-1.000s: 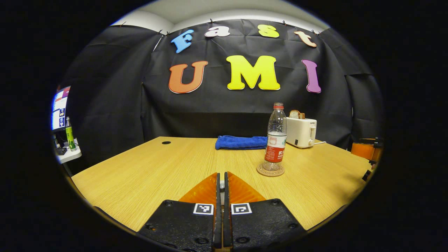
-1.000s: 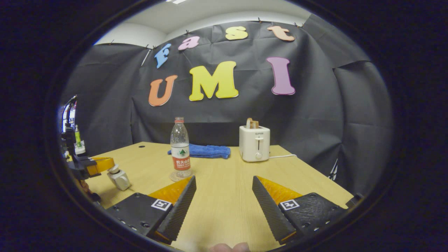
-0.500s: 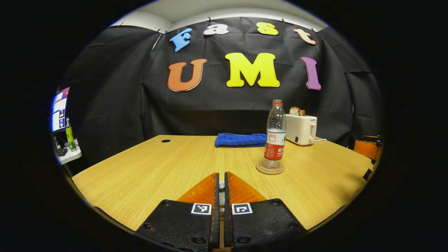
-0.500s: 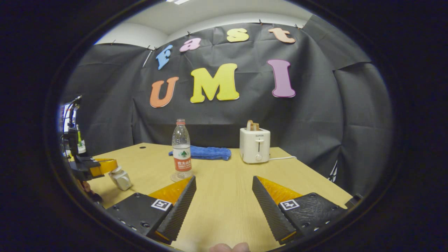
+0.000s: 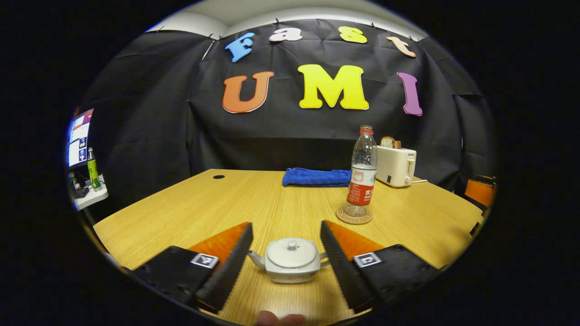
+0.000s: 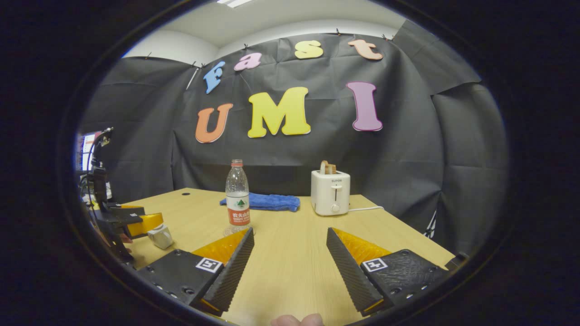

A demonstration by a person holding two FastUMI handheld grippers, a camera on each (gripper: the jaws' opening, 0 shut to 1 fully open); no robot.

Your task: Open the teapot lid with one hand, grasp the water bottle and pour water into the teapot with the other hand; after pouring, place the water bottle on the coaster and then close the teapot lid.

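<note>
Opening since a moment ago, the left gripper point(image 5: 285, 253) now stands wide with the lid seated on the small white ceramic teapot point(image 5: 290, 260) between its fingers, so the closing step looks done. The clear plastic water bottle point(image 5: 361, 172) rests on the round cork coaster point(image 5: 354, 216). The right gripper point(image 6: 290, 267) hangs wide over the pale wooden table point(image 6: 290, 253), in front of a white toaster point(image 6: 331, 192).

the teapot point(image 5: 291, 260) is plain white, the water bottle point(image 5: 361, 174) clear with a red label and cap. the towel point(image 5: 316, 177) is blue, the table point(image 5: 253, 203) light wood grain.
</note>
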